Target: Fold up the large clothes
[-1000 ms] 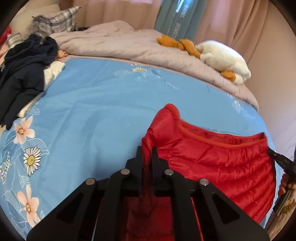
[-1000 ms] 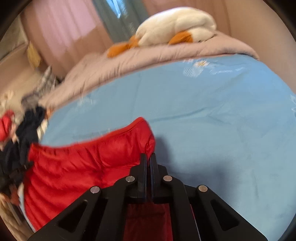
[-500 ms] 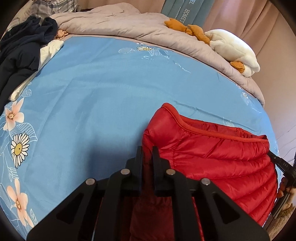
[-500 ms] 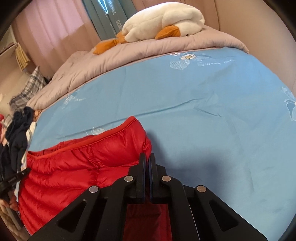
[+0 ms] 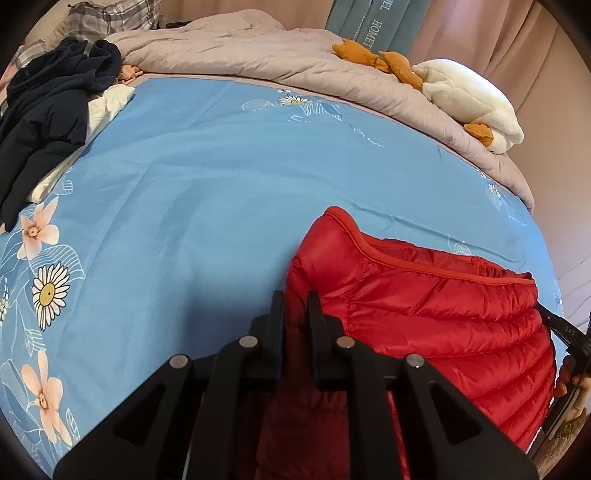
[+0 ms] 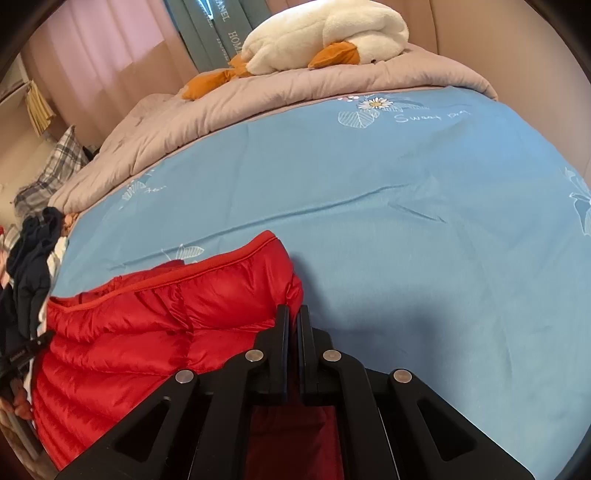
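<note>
Red quilted puffer jacket (image 5: pixel 424 321) lies on the blue floral bedsheet (image 5: pixel 207 206) at the near edge of the bed, its piped hem line running across between the two grippers, one corner raised at each end. Left gripper (image 5: pixel 296 299) has a fold of the jacket's left corner between its fingers; its jaws are opening, a clear gap stands between them, and the red fabric fills that gap and bulges up past the fingertips. Whether the pads still press on the cloth I cannot tell for certain, though the fabric sits tight against both inner faces. Right gripper (image 6: pixel 293 314) is clenched on the jacket's right corner, its fingers nearly meeting with only a thin sliver of red (image 6: pixel 166 332) caught between them. In the right wrist view the left gripper's black body shows at the far left edge, beside the jacket's other end; in the left wrist view the right gripper's black body with fingers of a hand (image 5: pixel 570 376) around it shows at the far right edge. Beyond the jacket the sheet is bare up to a rumpled grey-lilac duvet (image 5: pixel 280 62) along the far side. On that duvet lies a white plush goose (image 6: pixel 325 33) with orange feet. Left of the jacket, at the sheet's far-left edge, a heap of dark navy clothes (image 5: pixel 44 122) lies over something white. A plaid pillow (image 6: pixel 51 173) sits behind the heap.
</note>
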`<move>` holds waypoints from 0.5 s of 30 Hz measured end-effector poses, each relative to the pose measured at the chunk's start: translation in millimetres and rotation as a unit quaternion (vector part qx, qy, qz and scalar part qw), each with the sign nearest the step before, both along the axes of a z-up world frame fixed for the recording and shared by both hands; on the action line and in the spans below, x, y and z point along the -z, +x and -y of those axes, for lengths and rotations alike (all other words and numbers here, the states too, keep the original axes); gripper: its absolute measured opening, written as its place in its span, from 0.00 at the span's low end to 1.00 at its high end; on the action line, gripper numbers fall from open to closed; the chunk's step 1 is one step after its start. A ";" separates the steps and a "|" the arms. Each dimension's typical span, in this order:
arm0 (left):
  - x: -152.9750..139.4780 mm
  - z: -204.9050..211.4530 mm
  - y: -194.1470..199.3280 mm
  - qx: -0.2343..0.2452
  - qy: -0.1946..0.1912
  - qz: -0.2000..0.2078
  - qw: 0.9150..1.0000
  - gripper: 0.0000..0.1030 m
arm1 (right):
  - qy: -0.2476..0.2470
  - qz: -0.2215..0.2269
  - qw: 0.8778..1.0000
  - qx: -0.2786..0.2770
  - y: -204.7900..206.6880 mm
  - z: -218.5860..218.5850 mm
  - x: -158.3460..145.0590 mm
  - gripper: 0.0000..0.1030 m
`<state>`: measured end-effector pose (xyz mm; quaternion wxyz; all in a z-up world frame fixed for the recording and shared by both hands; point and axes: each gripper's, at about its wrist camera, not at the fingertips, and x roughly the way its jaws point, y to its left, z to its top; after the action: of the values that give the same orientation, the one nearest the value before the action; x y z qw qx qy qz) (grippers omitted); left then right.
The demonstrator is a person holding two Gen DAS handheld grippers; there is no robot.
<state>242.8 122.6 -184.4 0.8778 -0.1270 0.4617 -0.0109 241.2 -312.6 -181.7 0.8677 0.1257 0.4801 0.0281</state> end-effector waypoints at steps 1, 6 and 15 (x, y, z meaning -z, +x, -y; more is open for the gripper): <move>-1.8 -0.5 -2.3 -0.002 0.000 0.002 1.000 0.15 | 0.000 0.001 1.000 -0.001 0.0 0.0 -0.3 0.01; -17.9 1.8 -16.9 -0.011 0.006 0.012 1.000 0.20 | 0.005 0.012 1.000 0.003 -4.8 2.9 -8.1 0.01; -66.8 -6.3 -71.9 -0.038 -0.028 0.071 0.996 0.46 | 0.023 0.055 0.998 0.019 -30.6 11.8 -40.8 0.11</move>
<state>170.9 128.9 -117.6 0.9041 -0.1675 0.3930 0.0006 210.7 -324.4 -140.9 0.8901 0.1526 0.4285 0.0296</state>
